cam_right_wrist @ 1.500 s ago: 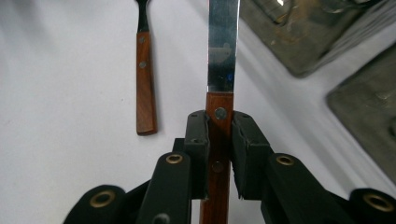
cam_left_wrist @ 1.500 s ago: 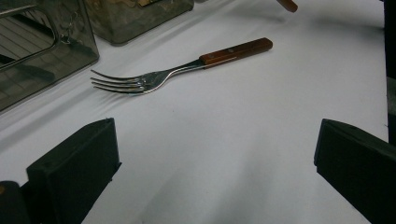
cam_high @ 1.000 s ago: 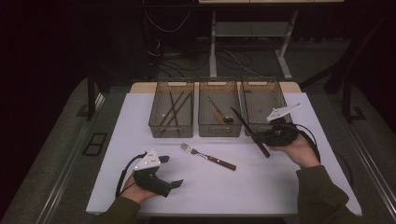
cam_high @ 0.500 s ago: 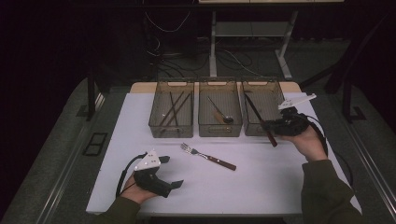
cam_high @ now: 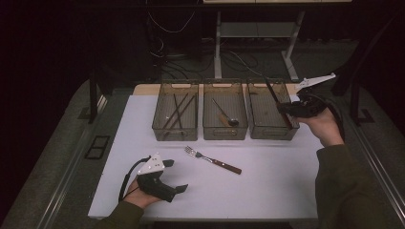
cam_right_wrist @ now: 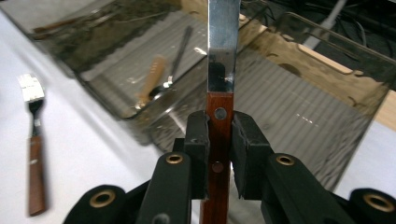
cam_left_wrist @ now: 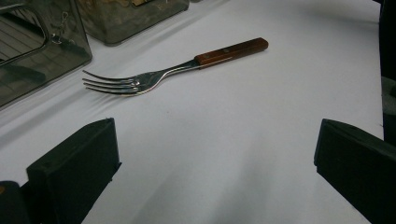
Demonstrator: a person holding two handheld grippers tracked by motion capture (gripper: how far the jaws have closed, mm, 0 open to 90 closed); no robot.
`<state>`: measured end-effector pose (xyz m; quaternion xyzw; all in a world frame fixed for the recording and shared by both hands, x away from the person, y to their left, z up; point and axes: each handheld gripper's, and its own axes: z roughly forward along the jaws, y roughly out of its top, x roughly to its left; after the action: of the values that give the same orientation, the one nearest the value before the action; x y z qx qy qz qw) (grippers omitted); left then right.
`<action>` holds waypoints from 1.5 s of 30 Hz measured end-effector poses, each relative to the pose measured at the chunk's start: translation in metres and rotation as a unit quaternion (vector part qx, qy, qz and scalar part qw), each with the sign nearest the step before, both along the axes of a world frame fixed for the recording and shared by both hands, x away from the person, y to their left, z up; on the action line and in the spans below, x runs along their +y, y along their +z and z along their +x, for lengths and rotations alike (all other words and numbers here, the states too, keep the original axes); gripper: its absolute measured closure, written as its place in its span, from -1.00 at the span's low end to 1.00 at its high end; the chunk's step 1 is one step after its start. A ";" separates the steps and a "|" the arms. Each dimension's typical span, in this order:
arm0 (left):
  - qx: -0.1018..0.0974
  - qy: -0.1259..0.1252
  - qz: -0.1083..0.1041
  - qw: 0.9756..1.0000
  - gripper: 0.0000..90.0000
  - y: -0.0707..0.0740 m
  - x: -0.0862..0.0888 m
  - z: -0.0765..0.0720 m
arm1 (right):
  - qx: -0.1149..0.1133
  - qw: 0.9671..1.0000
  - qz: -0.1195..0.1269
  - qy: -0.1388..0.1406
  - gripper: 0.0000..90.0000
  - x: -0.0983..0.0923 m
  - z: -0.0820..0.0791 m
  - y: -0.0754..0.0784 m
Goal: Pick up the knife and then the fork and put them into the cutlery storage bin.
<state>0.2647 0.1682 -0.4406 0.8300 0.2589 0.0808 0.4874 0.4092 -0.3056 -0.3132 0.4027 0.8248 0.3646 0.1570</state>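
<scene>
The left gripper (cam_high: 179,190) rests open on the table, jaws facing the fork (cam_high: 213,160), probably the next pick. Three bins sort cutlery; over the right bin (cam_high: 270,132) the right gripper (cam_right_wrist: 219,140) clamps a knife (cam_right_wrist: 223,56) by its wooden handle, blade forward, ready to drop in.
</scene>
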 end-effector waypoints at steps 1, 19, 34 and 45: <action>0.000 0.000 0.000 1.000 -1.00 0.000 0.000 0.000 | -0.003 1.000 -0.005 -0.004 0.72 0.000 0.003 -0.001; -0.002 -0.003 -0.001 1.000 -1.00 0.000 0.000 -0.001 | 0.016 0.997 -0.046 -0.066 0.72 -0.005 0.038 -0.044; 0.004 -0.005 0.002 1.000 -1.00 -0.001 -0.001 -0.001 | 0.052 0.993 -0.071 -0.074 0.69 -0.010 0.041 -0.073; 0.003 -0.006 0.002 1.000 -1.00 -0.001 0.000 -0.001 | 0.036 0.995 -0.011 -0.091 0.19 -0.021 0.033 -0.063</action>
<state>0.2636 0.1679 -0.4413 0.8328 0.2552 0.0756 0.4855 0.4420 -0.3265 -0.3758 0.4869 0.7938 0.3253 0.1643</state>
